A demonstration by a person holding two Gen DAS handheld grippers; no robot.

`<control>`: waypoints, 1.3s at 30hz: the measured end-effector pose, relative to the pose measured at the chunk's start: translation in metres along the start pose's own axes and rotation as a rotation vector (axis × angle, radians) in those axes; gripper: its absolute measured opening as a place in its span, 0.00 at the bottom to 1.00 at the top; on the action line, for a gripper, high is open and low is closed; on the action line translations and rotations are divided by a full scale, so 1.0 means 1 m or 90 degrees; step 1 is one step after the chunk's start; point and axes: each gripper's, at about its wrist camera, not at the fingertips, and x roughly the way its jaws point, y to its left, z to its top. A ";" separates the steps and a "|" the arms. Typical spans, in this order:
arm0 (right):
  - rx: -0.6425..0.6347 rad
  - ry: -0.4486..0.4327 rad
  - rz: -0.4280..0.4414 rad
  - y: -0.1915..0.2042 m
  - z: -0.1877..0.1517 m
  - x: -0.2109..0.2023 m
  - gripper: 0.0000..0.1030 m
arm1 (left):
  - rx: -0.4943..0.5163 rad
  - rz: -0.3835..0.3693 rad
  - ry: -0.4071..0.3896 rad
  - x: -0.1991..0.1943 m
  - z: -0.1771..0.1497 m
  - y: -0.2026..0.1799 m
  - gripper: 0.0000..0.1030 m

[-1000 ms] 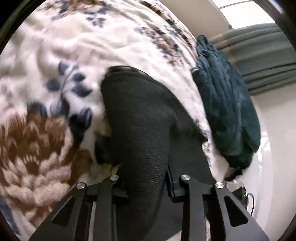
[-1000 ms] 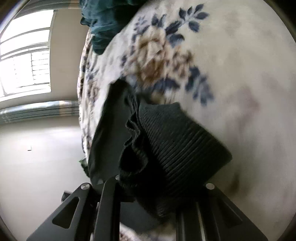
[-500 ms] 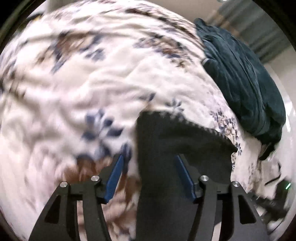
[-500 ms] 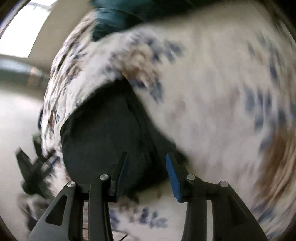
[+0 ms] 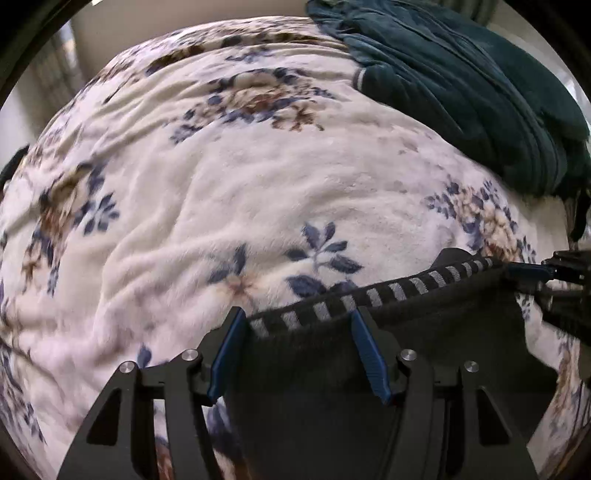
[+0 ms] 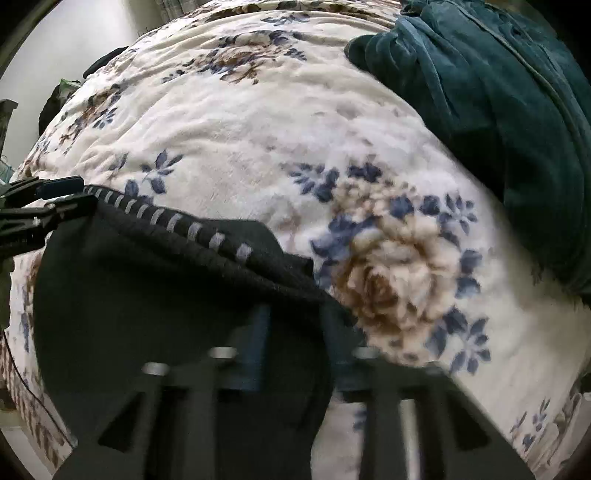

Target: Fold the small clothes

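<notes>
A small black knit garment [image 5: 399,347] with a grey-striped hem lies on the floral blanket [image 5: 258,177]. It also shows in the right wrist view [image 6: 155,295]. My left gripper [image 5: 299,350] is open, its blue-padded fingers astride the garment's striped edge at its left end. My right gripper [image 6: 295,332] is blurred and its fingers stand apart over the garment's right corner. The right gripper shows at the right edge of the left wrist view [image 5: 554,280]. The left gripper shows at the left edge of the right wrist view [image 6: 48,206].
A dark teal fleece garment [image 5: 480,88] lies bunched at the blanket's far right, also in the right wrist view [image 6: 498,110]. A pale wall [image 6: 74,33] stands beyond the bed. Dark items [image 6: 55,99] sit at the far left edge.
One second ago both grippers held the black garment bunched. They let go and opened. Now the garment lies spread flat with its striped hem stretched between the two grippers.
</notes>
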 end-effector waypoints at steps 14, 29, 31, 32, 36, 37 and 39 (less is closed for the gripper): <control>-0.058 0.018 0.101 0.019 0.006 -0.014 0.27 | 0.022 -0.073 0.000 -0.015 0.003 -0.003 0.15; -0.187 0.041 0.040 0.052 0.026 0.008 0.31 | 0.166 -0.045 0.028 0.012 0.008 -0.038 0.51; -0.199 0.049 0.039 0.054 0.025 0.013 0.31 | 0.174 -0.046 0.027 0.012 0.007 -0.040 0.48; -0.204 0.052 0.036 0.055 0.024 0.015 0.29 | 0.175 -0.046 0.027 0.011 0.007 -0.041 0.46; -0.217 0.046 0.030 0.056 0.024 0.016 0.13 | 0.179 -0.051 0.028 0.011 0.006 -0.043 0.37; -0.216 0.045 0.031 0.056 0.024 0.016 0.12 | 0.179 -0.053 0.028 0.011 0.007 -0.043 0.36; -0.211 0.043 0.031 0.054 0.024 0.016 0.08 | 0.185 -0.054 0.027 0.012 0.007 -0.044 0.28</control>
